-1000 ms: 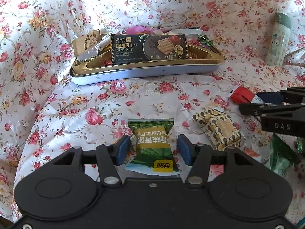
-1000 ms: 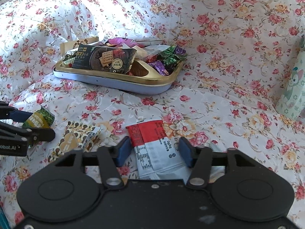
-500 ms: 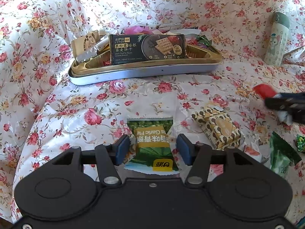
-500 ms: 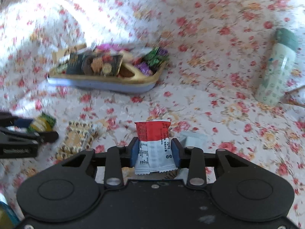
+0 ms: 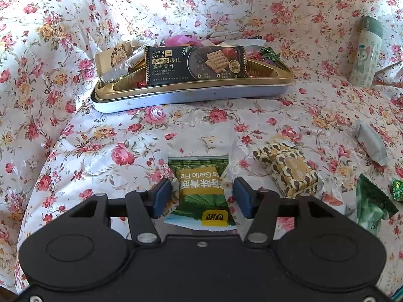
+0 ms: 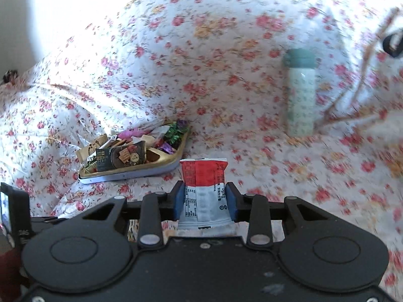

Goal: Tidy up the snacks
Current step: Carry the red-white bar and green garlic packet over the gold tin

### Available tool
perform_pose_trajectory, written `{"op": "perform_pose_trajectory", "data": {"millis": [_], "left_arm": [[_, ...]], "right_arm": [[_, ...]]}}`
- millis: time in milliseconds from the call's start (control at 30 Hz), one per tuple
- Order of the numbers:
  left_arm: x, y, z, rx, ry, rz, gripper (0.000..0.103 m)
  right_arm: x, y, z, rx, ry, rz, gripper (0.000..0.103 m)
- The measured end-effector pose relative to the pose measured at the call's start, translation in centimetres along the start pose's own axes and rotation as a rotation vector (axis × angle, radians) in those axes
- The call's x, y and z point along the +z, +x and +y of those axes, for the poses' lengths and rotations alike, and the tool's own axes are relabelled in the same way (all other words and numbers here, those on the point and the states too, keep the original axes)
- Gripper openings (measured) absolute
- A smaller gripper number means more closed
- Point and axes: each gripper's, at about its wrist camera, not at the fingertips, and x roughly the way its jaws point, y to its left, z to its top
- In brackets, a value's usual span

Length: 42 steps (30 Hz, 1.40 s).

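Low in both wrist views, one packet sits between each pair of tongs.
Right tongs (image 6: 204,202) have clamped and lifted the red-and-white foil packet (image 6: 204,191), bound, I judge, for the gold-lined tin tray (image 6: 176,162); left tongs (image 5: 202,196) hang open around the green garlic-pea packet (image 5: 200,188).

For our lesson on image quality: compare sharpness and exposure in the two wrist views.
Left wrist view: sharp, evenly lit; print on the green snack packet is readable. Right wrist view: motion-blurred floral cloth and bottle, top-left overexposed, only the red-and-white packet crisp.

Each hand-held gripper (image 5: 202,196) (image 6: 205,198) has a matte black body, two round discs, silver screws and blue-padded fingers (image 5: 161,196)
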Motion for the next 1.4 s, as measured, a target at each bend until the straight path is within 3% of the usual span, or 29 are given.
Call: {"op": "perform_pose_trajectory", "data": {"millis": [100,233,533,900,1400], "left_arm": [[-0.4,-0.2,-0.1,0.004,0.012,-0.023,0.057],[-0.4,-0.6,-0.2,-0.003,0.011,-0.024,0.043],[-0.4,-1.6,-0.1,-0.014,-0.015,-0.027,0.040],[-1.4,-9.1,-2.7,-0.064,-0.017,-0.051,0.040],[-8.0,-17.1,-7.5,-0.184,0.037,0.090,0.040]], "right_arm": [[-1.5,-1.1,0.3,-0.021,-0.005,0.021,0.037],[-3.8,-1.9,1.5,-0.066,-0.056,0.048,0.037],[-7.3,-2.8,3.1,-0.032,-0.059,0.087,0.037],[-7.6,-5.1,3.1,-0.013,-0.012,0.083,0.037],[-9.8,-12.4,4.1,0.047,0.047,0.086,0.037]]}}
